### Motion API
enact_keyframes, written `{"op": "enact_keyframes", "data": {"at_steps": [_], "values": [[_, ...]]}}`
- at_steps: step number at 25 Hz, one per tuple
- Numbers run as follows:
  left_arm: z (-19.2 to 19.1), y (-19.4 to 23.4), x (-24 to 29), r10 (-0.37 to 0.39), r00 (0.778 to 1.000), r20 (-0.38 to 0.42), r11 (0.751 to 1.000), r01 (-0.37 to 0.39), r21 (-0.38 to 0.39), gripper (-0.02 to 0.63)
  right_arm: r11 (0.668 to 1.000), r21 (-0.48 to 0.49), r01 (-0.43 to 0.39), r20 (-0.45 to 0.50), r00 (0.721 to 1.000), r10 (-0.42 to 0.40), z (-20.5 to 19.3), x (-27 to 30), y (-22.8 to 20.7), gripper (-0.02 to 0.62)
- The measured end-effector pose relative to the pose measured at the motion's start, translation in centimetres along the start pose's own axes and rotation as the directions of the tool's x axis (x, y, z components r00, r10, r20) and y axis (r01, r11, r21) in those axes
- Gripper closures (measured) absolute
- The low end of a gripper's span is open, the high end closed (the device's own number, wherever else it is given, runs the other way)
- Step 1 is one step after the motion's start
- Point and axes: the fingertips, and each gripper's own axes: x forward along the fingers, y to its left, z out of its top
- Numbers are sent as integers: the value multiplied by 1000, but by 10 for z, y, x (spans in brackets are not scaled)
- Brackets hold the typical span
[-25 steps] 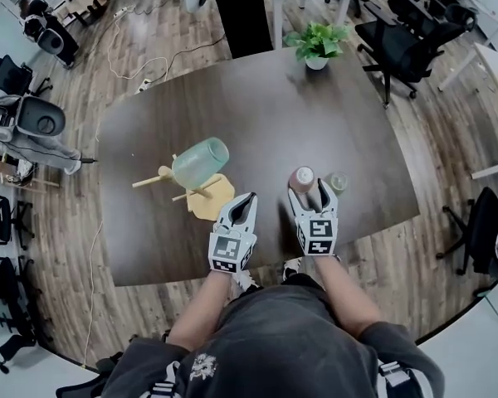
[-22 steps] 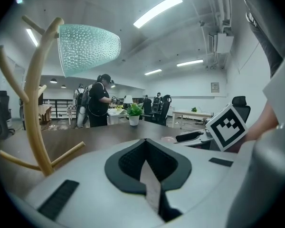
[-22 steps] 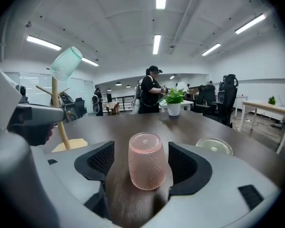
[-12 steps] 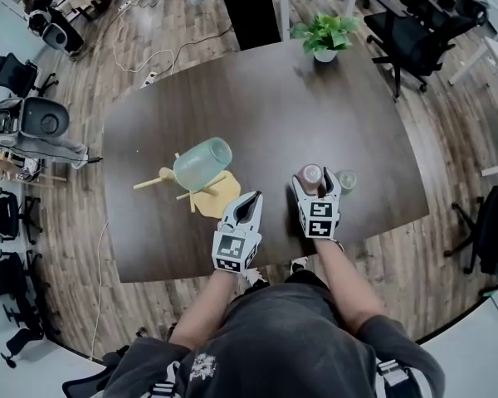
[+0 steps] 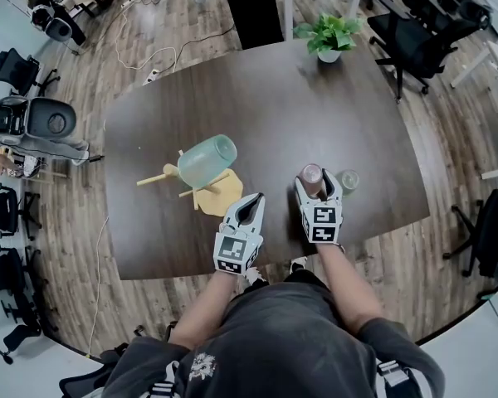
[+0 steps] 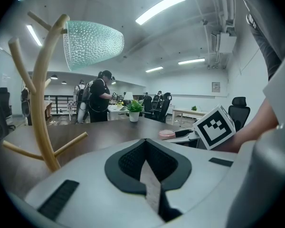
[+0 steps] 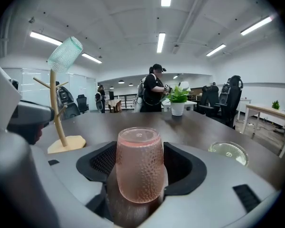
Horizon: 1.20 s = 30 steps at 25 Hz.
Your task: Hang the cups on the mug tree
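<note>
Dark table (image 5: 332, 98), pink cup (image 7: 139, 165) between right tool's (image 5: 316, 179) jaws, just closing

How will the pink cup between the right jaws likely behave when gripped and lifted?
The pink cup looks translucent and empty, so probably light. Its dimpled wall should aid grip, though its rounded sides might slip. Taller than wide, it could tip if the right gripper, whose jaws have just been closing around it, meets one side first.
</note>
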Motion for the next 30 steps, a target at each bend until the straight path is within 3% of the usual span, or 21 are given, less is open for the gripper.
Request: {"op": "enact_keyframes", "data": {"at_steps": [9, 19, 30], "values": [[4, -1, -16, 18, 1000, 14, 1000, -18, -6, 598, 997, 56, -55, 105, 993, 49, 40, -27, 14, 272], [8, 17, -45, 89, 995, 44, 996, -89, -5, 600, 986, 46, -158, 203, 968, 146, 79, -41, 52, 272], [13, 42, -85, 168, 984, 55, 986, -168, 2, 600, 939, 159, -305, 279, 926, 254, 118, -22, 112, 273]]}}
